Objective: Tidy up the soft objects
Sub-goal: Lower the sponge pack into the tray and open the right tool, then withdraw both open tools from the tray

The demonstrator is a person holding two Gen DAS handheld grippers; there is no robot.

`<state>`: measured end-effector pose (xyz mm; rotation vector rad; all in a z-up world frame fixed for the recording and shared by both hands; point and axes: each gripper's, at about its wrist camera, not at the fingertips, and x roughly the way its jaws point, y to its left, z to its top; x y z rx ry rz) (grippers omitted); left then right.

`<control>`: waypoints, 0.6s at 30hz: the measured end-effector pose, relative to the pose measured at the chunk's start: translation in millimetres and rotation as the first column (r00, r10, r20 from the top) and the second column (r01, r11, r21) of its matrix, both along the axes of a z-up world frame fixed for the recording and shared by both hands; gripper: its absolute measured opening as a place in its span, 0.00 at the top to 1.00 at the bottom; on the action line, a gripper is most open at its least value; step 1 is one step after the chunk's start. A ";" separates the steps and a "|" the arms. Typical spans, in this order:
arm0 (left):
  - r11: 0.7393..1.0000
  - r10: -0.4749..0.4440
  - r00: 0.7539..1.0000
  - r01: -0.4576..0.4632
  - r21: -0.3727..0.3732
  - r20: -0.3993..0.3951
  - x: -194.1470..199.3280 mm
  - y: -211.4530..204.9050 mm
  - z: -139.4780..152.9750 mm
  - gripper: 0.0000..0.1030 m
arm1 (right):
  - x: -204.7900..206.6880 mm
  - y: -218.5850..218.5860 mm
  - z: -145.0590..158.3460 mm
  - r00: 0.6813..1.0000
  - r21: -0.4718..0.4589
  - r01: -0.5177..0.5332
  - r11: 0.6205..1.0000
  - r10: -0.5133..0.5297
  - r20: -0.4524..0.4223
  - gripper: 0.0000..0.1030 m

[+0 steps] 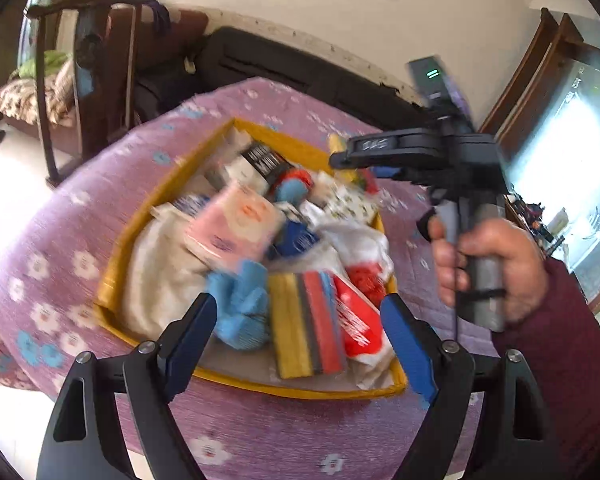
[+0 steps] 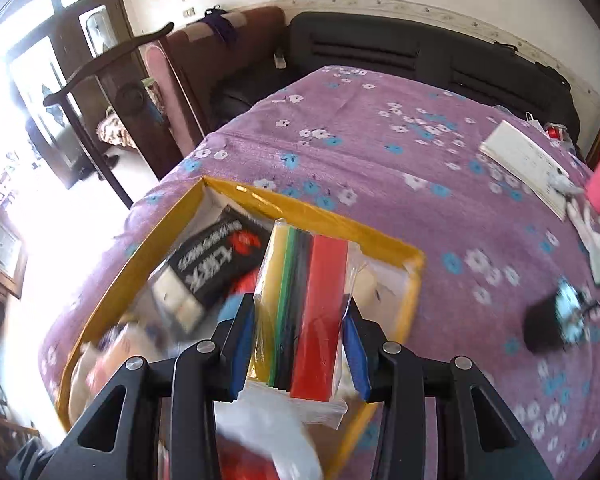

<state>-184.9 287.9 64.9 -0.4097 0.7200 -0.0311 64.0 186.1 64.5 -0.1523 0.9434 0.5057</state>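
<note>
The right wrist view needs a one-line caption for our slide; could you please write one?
Right gripper shut on a bagged pack of coloured sponges above the yellow-rimmed box on a purple floral cloth.

Yellow tray [image 2: 236, 194] on floral bedspread [image 2: 380, 168]

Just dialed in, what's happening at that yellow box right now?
A person is sorting soft items in the yellow box on the purple floral cloth. The right tongs are shut on a bagged pack of coloured sponges above the box. The left tongs hang open and empty over the box's near end.
</note>
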 end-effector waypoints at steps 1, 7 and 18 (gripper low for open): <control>1.000 0.012 1.000 -0.012 0.011 0.006 -2.2 3.8 1.3 0.16 | 4.3 3.3 -1.3 1.000 -0.007 0.005 1.000 -0.005 0.005 0.57; 0.999 0.038 0.999 -0.038 0.024 0.009 -5.7 15.0 -1.6 0.16 | 19.8 16.5 -14.8 1.000 -0.065 0.011 0.998 -0.010 0.008 0.49; 0.982 0.128 0.987 -0.140 0.124 0.099 -16.5 -7.1 20.3 0.16 | -58.2 -64.9 28.1 0.984 0.021 0.017 1.000 -0.021 0.176 0.29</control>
